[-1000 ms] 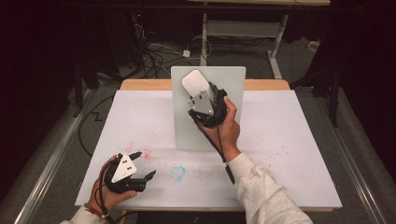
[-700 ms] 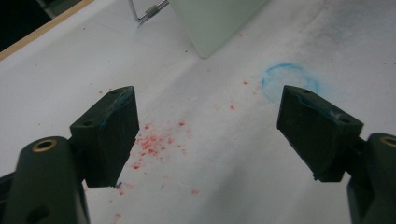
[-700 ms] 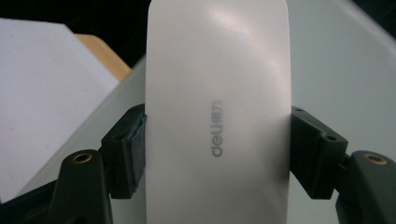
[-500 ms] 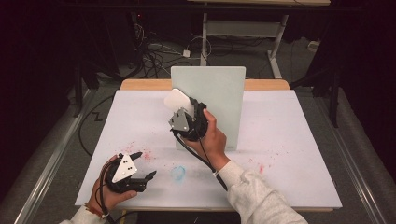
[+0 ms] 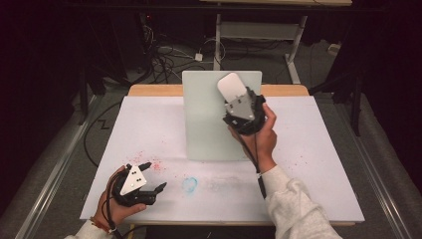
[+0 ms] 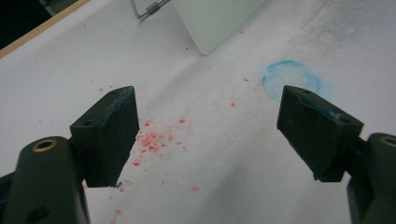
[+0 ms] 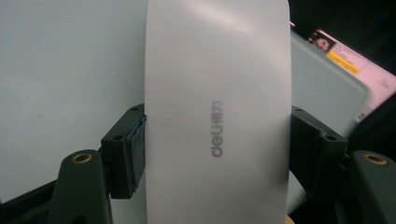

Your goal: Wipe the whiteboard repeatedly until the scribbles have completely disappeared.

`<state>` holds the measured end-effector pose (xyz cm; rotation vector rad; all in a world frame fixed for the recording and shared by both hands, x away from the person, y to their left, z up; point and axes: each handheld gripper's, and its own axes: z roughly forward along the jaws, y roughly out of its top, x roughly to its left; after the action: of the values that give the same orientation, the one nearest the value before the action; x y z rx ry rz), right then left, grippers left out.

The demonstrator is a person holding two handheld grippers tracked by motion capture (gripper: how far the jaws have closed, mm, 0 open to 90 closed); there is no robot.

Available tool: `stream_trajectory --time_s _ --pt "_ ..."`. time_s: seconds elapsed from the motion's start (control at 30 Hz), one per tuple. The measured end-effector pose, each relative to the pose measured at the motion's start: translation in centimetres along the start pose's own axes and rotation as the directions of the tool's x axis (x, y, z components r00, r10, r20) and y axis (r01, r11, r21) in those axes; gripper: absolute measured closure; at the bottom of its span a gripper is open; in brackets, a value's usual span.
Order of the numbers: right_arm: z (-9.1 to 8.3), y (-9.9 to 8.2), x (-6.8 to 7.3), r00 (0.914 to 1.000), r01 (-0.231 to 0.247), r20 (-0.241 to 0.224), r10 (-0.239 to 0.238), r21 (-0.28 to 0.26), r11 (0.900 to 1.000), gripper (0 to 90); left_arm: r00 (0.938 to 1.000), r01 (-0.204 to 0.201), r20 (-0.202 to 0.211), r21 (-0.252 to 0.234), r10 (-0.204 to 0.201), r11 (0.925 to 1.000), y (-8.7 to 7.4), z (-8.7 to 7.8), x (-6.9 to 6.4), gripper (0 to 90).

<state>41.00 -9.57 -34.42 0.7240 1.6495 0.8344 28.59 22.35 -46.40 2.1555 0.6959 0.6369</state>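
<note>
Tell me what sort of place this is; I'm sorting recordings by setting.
Probably a lab or workshop test bench, not a home: a paper-covered table stained with red and blue marks, loose cables on the floor behind, and a metal-framed bench in a dark room.

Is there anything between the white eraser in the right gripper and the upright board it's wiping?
Nothing visible. The right gripper holds the white eraser by its sides, right in front of the pale board. No object shows between them, though actual contact cannot be confirmed.
</note>
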Motion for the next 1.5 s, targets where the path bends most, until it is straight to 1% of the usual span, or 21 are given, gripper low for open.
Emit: stream_trajectory --time_s 0.1,0.13,0.2,0.27,0.33,0.4,0.53,0.6,0.67,0.73,0.8,0.9,0.97,1.03,1.13,1.17,1.27,1.37,1.4,1.43,1.5 --pt "-0.3 -0.8 -2.3 0.9977 -0.064 0.021 0.064 0.006 0.9979 31.2 1.0000 -0.001 0.001 -0.001 0.001 1.0000 0.1 0.1 0.0 20.1" --pt "-0.4 -1.1 -2.9 0.9965 -0.079 0.027 0.079 0.007 0.9969 31.2 1.0000 -0.001 0.001 -0.001 0.001 1.0000 0.1 0.1 0.0 20.1" --pt "-0.6 -1.8 -3.7 0.9949 -0.094 0.038 0.094 0.013 0.9955 31.1 1.0000 -0.002 0.004 0.002 0.002 1.0000 0.1 0.2 0.0 20.1" --pt "-0.8 -2.4 -4.2 0.9947 -0.097 0.036 0.096 0.018 0.9952 31.2 1.0000 -0.003 0.005 0.003 0.003 1.0000 0.1 0.3 -0.1 20.1" --pt "-1.0 -3.1 -4.4 0.9943 -0.102 0.034 0.102 0.024 0.9945 31.1 1.0000 -0.005 0.005 0.004 0.005 1.0000 0.2 0.3 -0.1 20.1" --pt "-1.1 -3.7 -4.4 0.9950 -0.097 0.027 0.096 0.030 0.9948 31.2 1.0000 -0.006 0.006 0.004 0.006 1.0000 0.2 0.3 -0.1 20.1" --pt "-1.4 -4.5 -4.3 0.9963 -0.085 0.011 0.085 0.044 0.9954 31.1 0.9999 -0.009 0.006 0.006 0.009 0.9999 0.2 0.4 -0.1 20.1" --pt "-1.5 -5.0 -4.0 0.9971 -0.076 0.002 0.076 0.055 0.9956 31.2 0.9999 -0.009 0.006 0.006 0.009 0.9999 0.2 0.4 -0.1 20.1" --pt "-1.7 -5.7 -3.4 0.9976 -0.066 -0.019 0.067 0.065 0.9957 31.1 0.9999 -0.009 0.005 0.005 0.009 0.9999 0.2 0.4 -0.1 20.1" --pt "-1.9 -6.5 -2.6 0.9991 -0.027 -0.030 0.029 0.075 0.9968 31.1 0.9999 -0.014 0.005 0.011 0.014 0.9998 0.2 0.3 -0.1 20.1" --pt "-2.2 -7.4 -1.9 0.9983 -0.009 -0.056 0.015 0.090 0.9959 31.2 0.9999 -0.016 0.005 0.012 0.016 0.9998 0.2 0.4 -0.1 20.1" --pt "-2.5 -8.5 -0.7 0.9964 0.033 -0.081 -0.024 0.113 0.9931 31.1 0.9998 -0.018 0.004 0.011 0.018 0.9998 0.3 0.4 -0.2 20.1" --pt "-2.8 -9.2 0.0 0.9933 0.063 -0.104 -0.050 0.128 0.9897 31.1 0.9998 -0.019 0.004 0.012 0.019 0.9998 0.3 0.4 -0.2 20.1" --pt "-3.0 -9.9 0.5 0.9878 0.095 -0.137 -0.075 0.147 0.9846 31.1 0.9998 -0.020 0.002 0.013 0.020 0.9997 0.3 0.4 -0.2 20.1" --pt "-3.3 -11.0 1.3 0.9814 0.128 -0.164 -0.100 0.171 0.9769 31.1 0.9998 -0.018 0.003 0.013 0.018 0.9997 0.3 0.4 -0.2 20.1" --pt "-3.4 -11.3 1.6 0.9790 0.149 -0.165 -0.120 0.175 0.9733 31.1 0.9998 -0.020 0.002 0.013 0.020 0.9997 0.3 0.5 -0.2 20.1" --pt "-3.6 -12.2 2.2 0.9720 0.184 -0.181 -0.150 0.190 0.9644 31.1 0.9998 -0.022 0.001 0.013 0.022 0.9997 0.4 0.4 -0.2 20.0" --pt "-3.7 -12.7 2.2 0.9667 0.211 -0.185 -0.177 0.185 0.9599 31.1 0.9999 -0.016 -0.003 0.007 0.016 0.9998 0.4 0.4 -0.1 20.0" --pt "-3.8 -12.9 2.3 0.9689 0.200 -0.184 -0.166 0.188 0.9616 31.1 0.9999 -0.014 -0.004 0.007 0.014 0.9999 0.4 0.4 0.0 20.0" --pt "-3.8 -13.0 2.2 0.9678 0.207 -0.183 -0.172 0.187 0.9603 31.1 0.9999 -0.015 -0.007 0.007 0.015 0.9999 0.3 0.3 0.0 20.0" --pt "-3.8 -13.1 2.2 0.9679 0.203 -0.186 -0.169 0.180 0.9625 31.1 0.9999 -0.015 -0.006 0.005 0.015 0.9999 0.3 0.3 0.0 20.0"
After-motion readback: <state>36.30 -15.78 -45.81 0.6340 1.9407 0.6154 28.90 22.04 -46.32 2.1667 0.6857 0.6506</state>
